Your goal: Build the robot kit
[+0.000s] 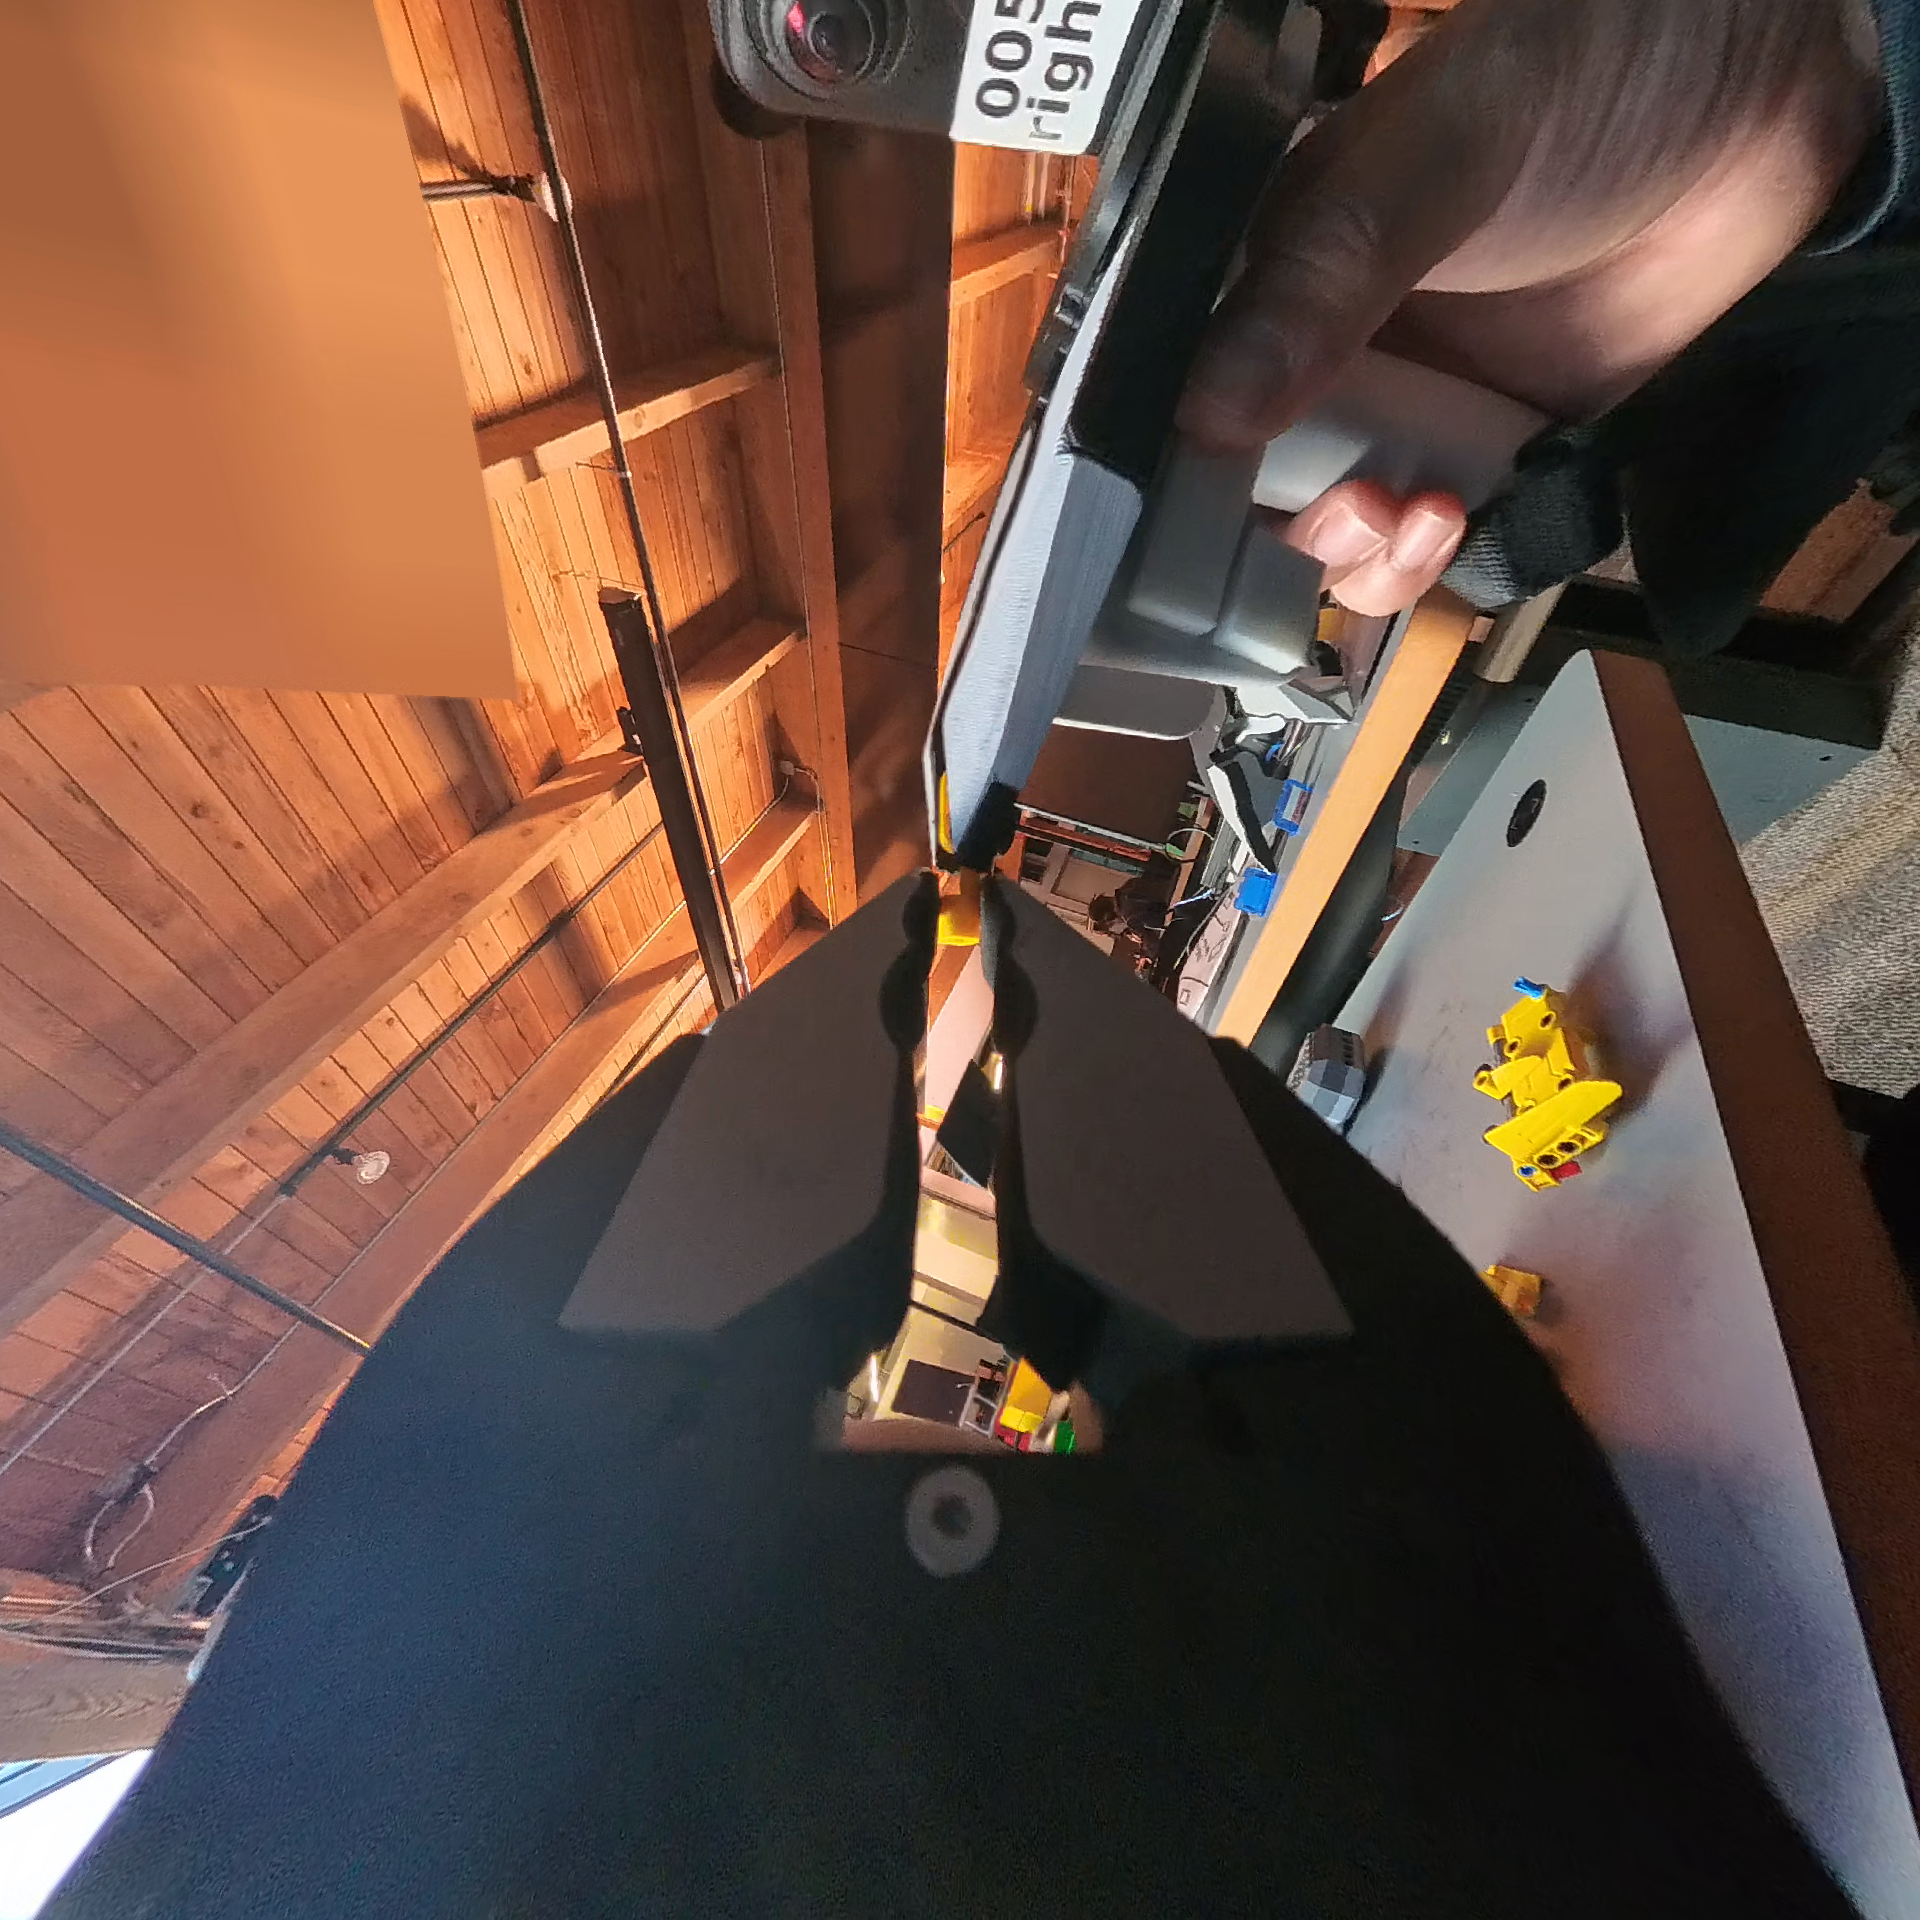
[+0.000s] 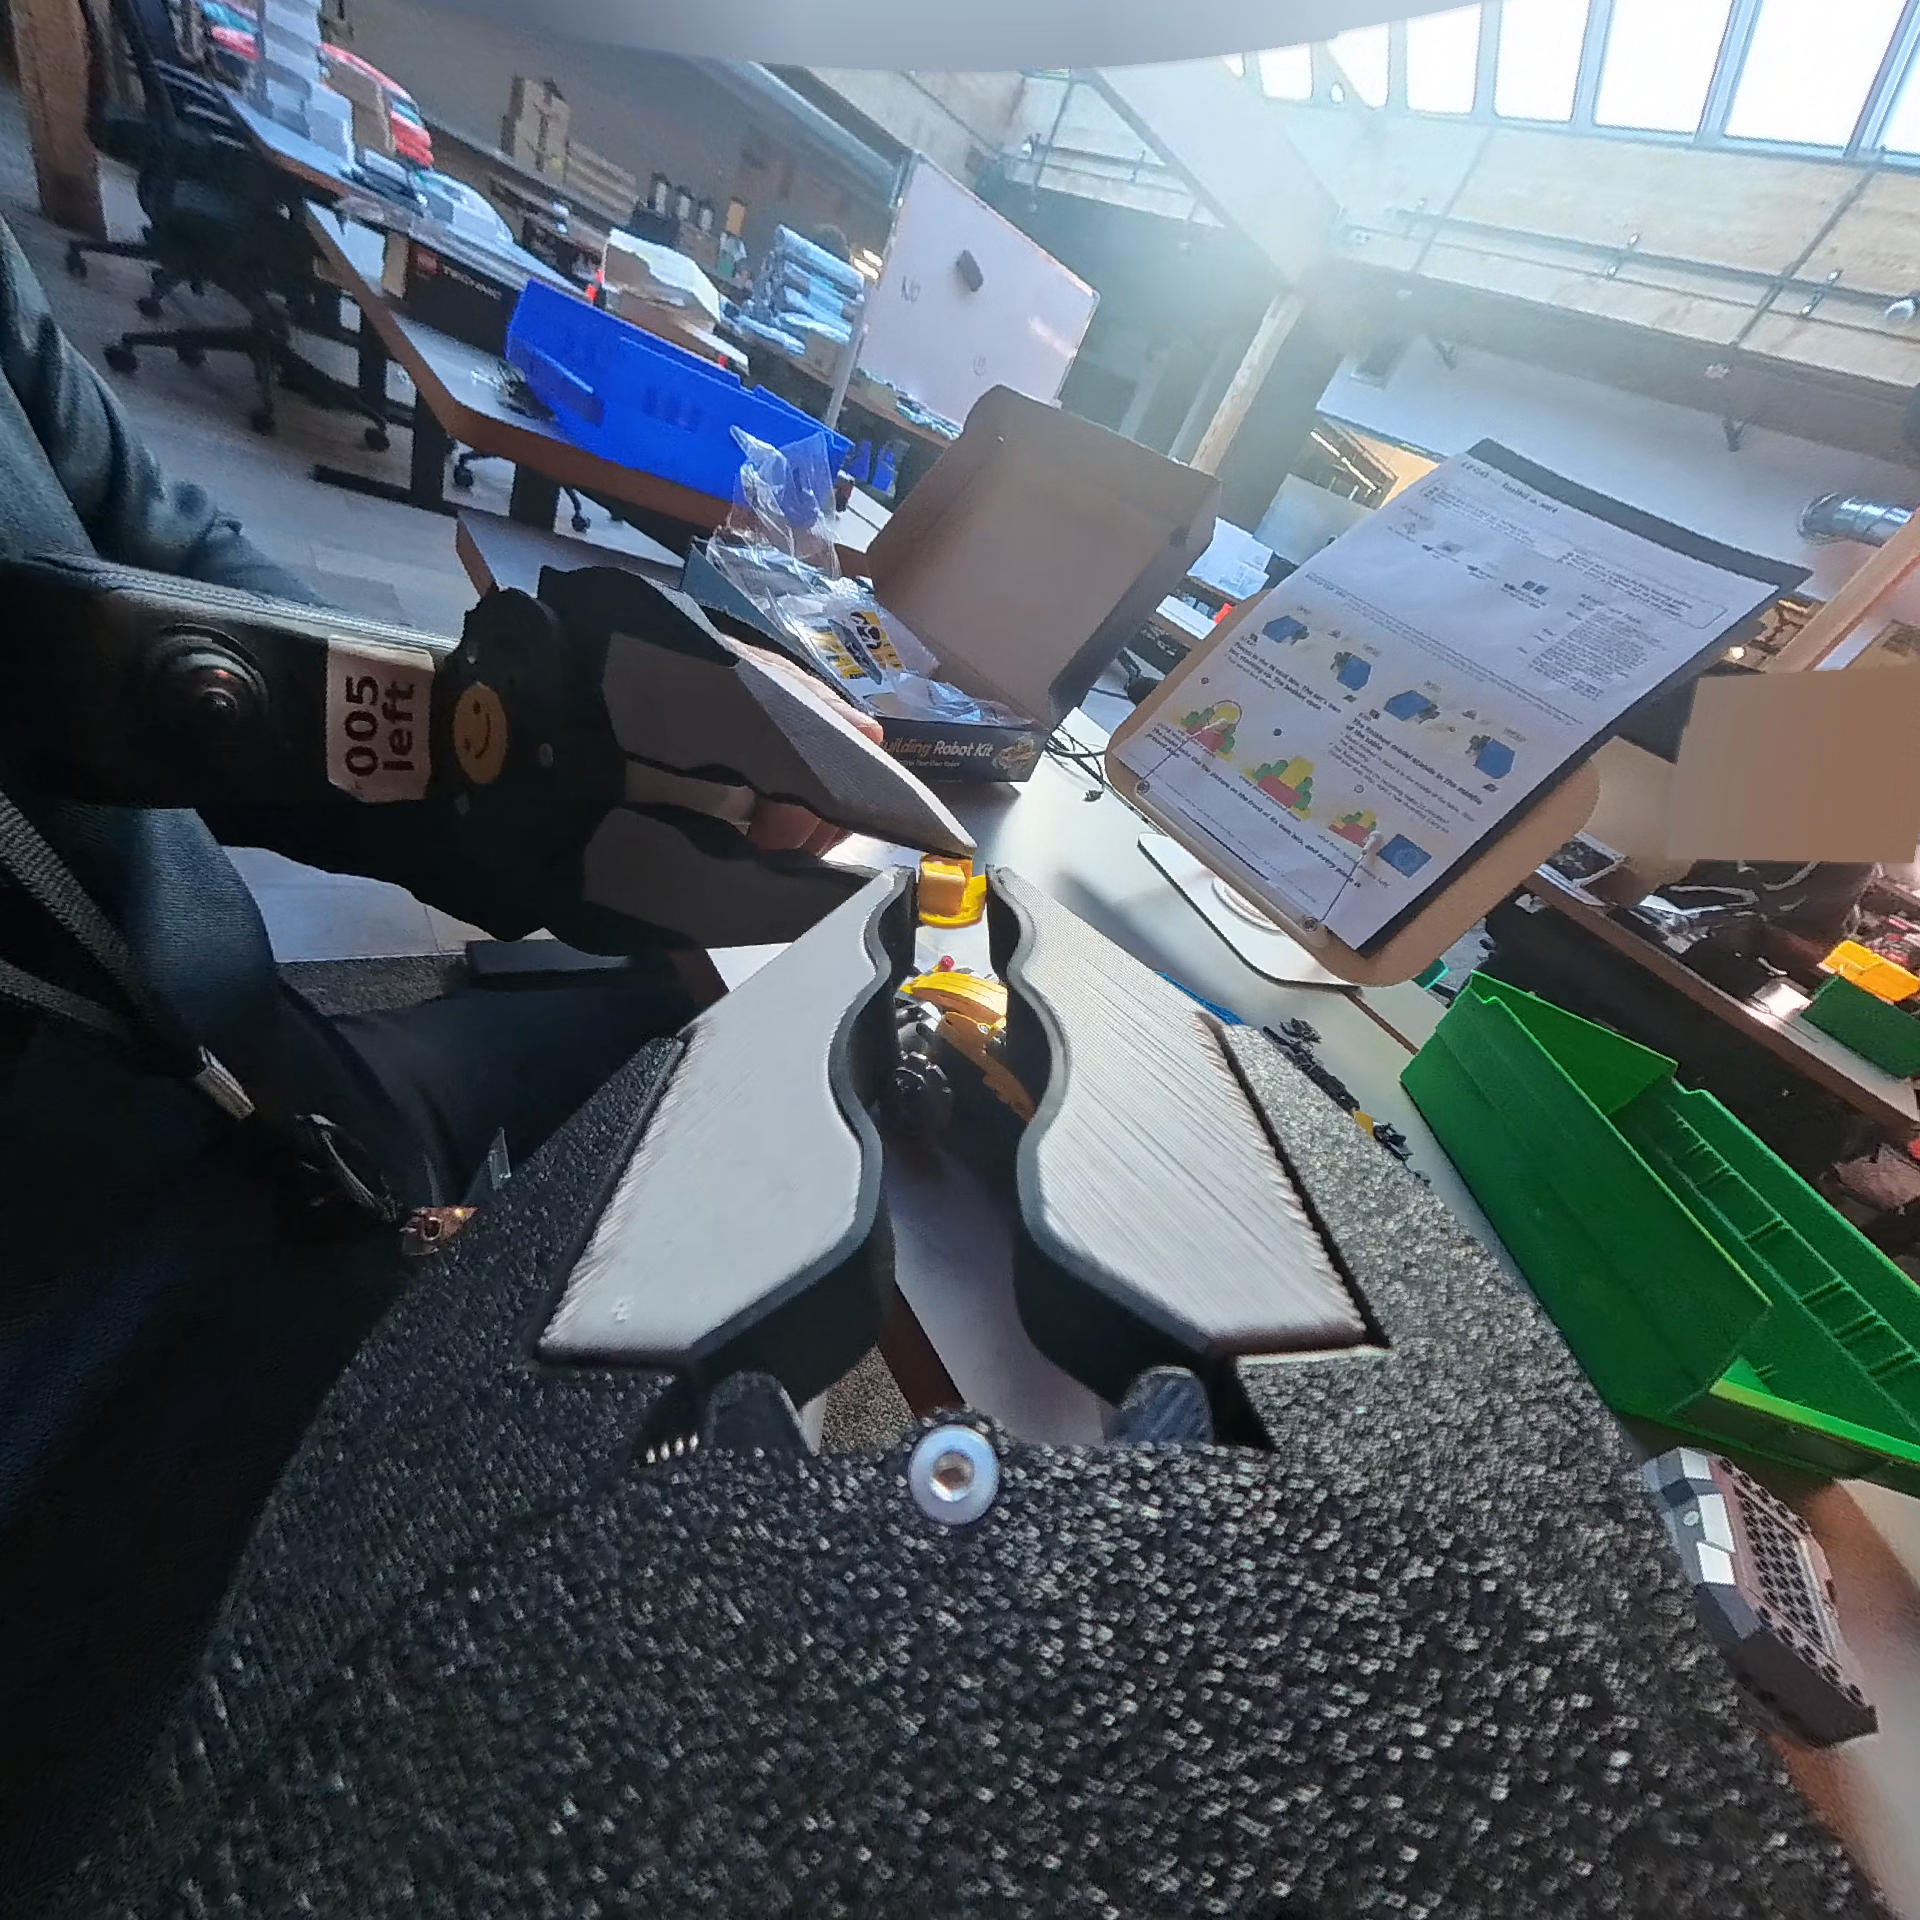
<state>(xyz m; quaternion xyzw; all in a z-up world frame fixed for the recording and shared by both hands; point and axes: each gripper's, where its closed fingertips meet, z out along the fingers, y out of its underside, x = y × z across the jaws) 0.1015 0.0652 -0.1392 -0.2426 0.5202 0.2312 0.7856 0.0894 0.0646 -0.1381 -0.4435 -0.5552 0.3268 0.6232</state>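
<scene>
A small yellow brick piece (image 2: 948, 891) is held in the air between both grippers. My right gripper (image 2: 951, 881) has its two fingertips closed on the piece's sides. My left gripper (image 2: 961, 844) comes in from the left and pinches the same piece at its top. In the left wrist view the piece (image 1: 958, 916) sits between my left gripper's (image 1: 956, 891) nearly closed tips, and the right gripper (image 1: 971, 844), held by a hand, meets it from above. A yellow brick model (image 1: 1548, 1091) lies on the grey table (image 1: 1558, 1475); it also shows below the right fingers (image 2: 956, 1023).
A loose yellow piece (image 1: 1512, 1288) lies near the model. A green bin (image 2: 1662, 1195) stands at the right, an instruction sheet on a stand (image 2: 1455, 707) behind, an open cardboard kit box (image 2: 997, 582) at the back, a black studded plate (image 2: 1756, 1579) near right. My two grippers' fingertips are within a few centimetres of each other.
</scene>
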